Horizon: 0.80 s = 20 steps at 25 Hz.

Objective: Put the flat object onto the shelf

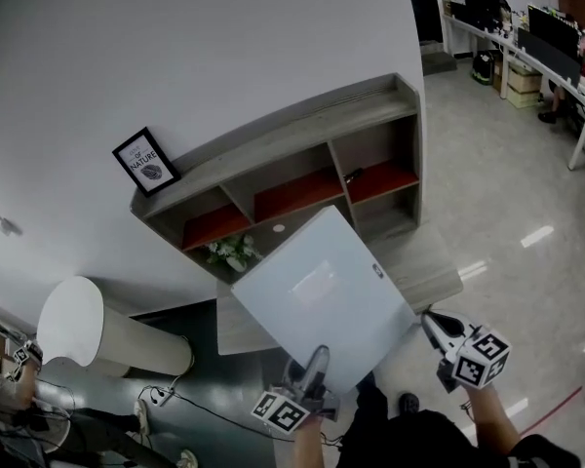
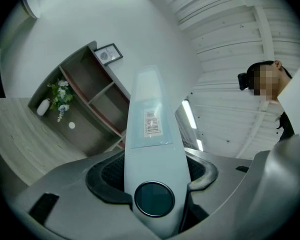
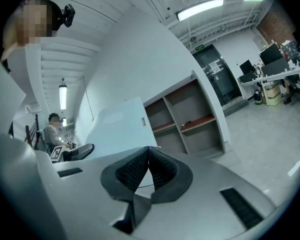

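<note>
Half done, we judge: our left gripper (image 1: 314, 369) clamps the white panel (image 1: 322, 291), right gripper (image 1: 431, 322) closed empty, shelf (image 1: 370, 130) not yet reached.

The pale flat panel (image 1: 322, 295) hangs tilted in my left gripper (image 1: 315, 370), clamped at its lower edge, before the grey red-lined shelf (image 1: 302, 154).

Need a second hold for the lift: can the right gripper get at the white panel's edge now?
Probably yes: the right gripper sits at a corner of the white panel with nothing between, though its shut jaws must open first.
</note>
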Each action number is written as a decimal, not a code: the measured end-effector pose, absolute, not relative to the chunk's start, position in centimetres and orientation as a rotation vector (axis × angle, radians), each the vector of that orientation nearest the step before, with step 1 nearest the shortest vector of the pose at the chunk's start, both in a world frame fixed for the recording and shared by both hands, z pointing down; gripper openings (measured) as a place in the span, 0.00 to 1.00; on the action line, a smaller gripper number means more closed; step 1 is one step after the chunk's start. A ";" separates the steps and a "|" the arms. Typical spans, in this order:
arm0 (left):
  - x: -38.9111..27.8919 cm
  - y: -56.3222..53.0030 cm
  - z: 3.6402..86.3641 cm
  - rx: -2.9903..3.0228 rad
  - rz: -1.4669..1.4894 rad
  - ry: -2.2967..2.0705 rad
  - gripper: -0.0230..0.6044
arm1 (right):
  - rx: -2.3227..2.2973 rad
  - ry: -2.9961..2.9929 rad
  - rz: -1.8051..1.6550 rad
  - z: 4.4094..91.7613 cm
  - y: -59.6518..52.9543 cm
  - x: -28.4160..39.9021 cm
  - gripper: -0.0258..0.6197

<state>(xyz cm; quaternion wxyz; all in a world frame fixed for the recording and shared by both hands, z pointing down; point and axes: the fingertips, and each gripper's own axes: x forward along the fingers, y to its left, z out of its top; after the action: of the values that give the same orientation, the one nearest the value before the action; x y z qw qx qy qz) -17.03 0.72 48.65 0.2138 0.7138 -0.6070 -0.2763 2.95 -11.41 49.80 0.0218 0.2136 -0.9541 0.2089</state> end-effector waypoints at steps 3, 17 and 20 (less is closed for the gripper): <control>-19.1 -1.9 47.7 2.035 -0.761 -1.636 0.49 | 0.706 -2.957 0.605 48.6 -13.0 1.4 0.06; -28.8 -13.6 38.0 2.413 -0.750 -1.484 0.49 | 0.887 -2.961 0.455 45.4 -18.3 -6.4 0.06; -29.5 -15.5 35.7 2.490 -0.747 -1.446 0.49 | 0.927 -2.955 0.417 44.7 -18.8 -7.1 0.06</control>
<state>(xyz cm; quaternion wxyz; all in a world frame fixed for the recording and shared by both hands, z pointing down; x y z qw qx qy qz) -29.52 -15.51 35.74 0.0835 0.8342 -0.4843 -0.2502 -7.15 -18.84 44.72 0.0081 0.2966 -0.9456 0.1334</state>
